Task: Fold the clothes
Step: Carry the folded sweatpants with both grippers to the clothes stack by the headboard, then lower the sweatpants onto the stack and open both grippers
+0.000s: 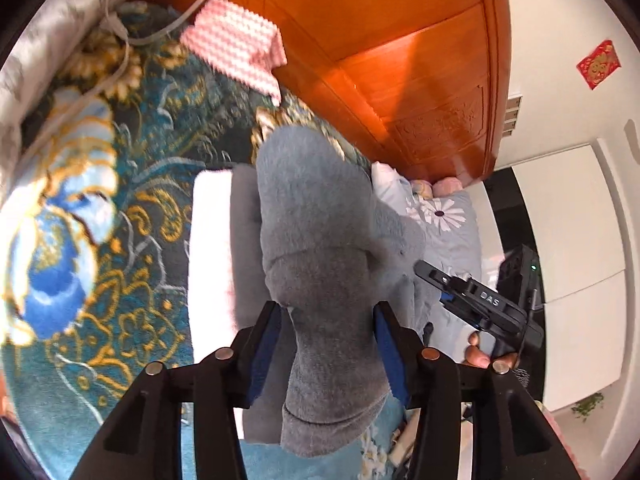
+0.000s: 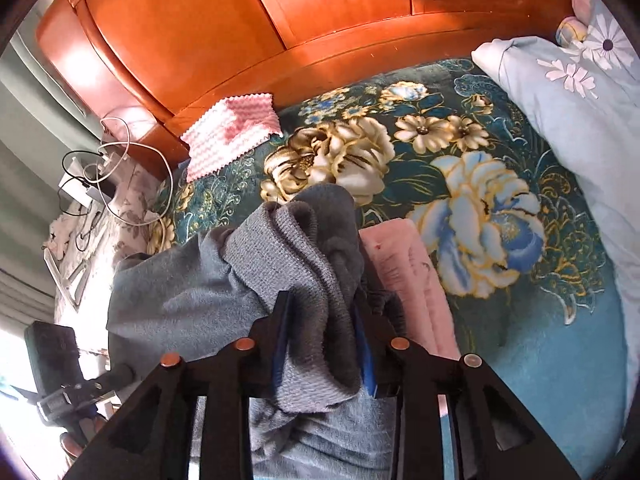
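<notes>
Both the left tongs [image 1: 328,344] and right tongs [image 2: 324,344], part-open, bracket the fuzzy grey knit garment [image 1: 316,216] on the teal floral bed blanket [image 2: 460,152]; a fold looks just laid, so next is withdrawing cleanly.

Bed [image 2: 540,380] — teal floral blanket. On it: grey garment [image 2: 180,296], pink folded cloth [image 2: 404,280], pink-white cloth [image 2: 232,132] by headboard [image 2: 280,20], pale blue pillow [image 2: 580,128] — far side.
</notes>
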`<state>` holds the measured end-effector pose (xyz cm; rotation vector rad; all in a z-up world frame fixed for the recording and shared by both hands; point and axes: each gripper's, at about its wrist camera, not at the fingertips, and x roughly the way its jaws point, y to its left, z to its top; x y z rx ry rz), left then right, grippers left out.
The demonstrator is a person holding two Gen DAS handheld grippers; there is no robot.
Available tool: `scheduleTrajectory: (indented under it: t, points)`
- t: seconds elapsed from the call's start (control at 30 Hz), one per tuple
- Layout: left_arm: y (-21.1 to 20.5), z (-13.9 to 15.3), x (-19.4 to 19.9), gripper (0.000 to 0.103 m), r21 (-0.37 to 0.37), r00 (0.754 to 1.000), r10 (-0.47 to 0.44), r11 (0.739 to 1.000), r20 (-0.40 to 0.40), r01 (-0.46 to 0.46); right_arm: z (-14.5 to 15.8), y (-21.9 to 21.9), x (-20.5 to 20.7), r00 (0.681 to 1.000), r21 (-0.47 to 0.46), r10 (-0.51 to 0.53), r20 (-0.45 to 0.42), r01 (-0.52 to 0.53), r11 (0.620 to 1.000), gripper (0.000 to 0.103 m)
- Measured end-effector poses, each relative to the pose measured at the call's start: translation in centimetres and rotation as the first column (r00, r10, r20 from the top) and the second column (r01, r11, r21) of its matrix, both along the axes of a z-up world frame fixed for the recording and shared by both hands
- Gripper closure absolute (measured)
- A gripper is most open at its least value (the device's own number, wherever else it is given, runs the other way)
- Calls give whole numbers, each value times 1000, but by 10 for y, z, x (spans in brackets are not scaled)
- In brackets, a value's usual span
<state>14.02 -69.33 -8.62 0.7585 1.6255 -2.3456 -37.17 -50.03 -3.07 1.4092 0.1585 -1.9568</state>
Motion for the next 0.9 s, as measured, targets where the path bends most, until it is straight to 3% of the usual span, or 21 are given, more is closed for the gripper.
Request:
scheduleTrajectory:
  t: [0.17, 0.27, 0.37, 0.43, 0.53, 0.67, 0.83, 0.9]
  points:
    - [11, 39, -3, 49, -188, 999, 0, 982, 37, 7, 31, 9, 7, 996, 9, -16, -86, 17, 1000, 63]
    - [24, 58, -18, 49, -320, 997, -28, 946, 71, 50, 49, 4, 23, 986, 19, 12, -165, -8, 1000, 62]
    - [40, 62, -32, 49, -410, 992, -64, 906, 110, 104, 56, -13, 47, 968, 51, 120, -221, -111, 992, 62]
    - [46, 53, -38, 49, -432, 986, -90, 890, 143, 144, 51, -24, 61, 948, 96, 198, -251, -179, 979, 62]
    - [48, 36, -43, 49, -448, 978, -94, 878, 184, 168, 30, -29, 65, 937, 163, 239, -255, -201, 966, 62]
    - [45, 18, -51, 49, -406, 976, -109, 897, 189, 178, -6, -21, 51, 965, 184, 184, -186, -149, 971, 61]
    - [53, 16, -62, 48, -455, 963, -105, 865, 247, 211, -21, -21, 48, 977, 167, 120, -178, -90, 982, 59]
    - [55, 21, -60, 48, -447, 963, -91, 872, 255, 201, -19, -22, 50, 977, 170, 111, -183, -79, 982, 57]
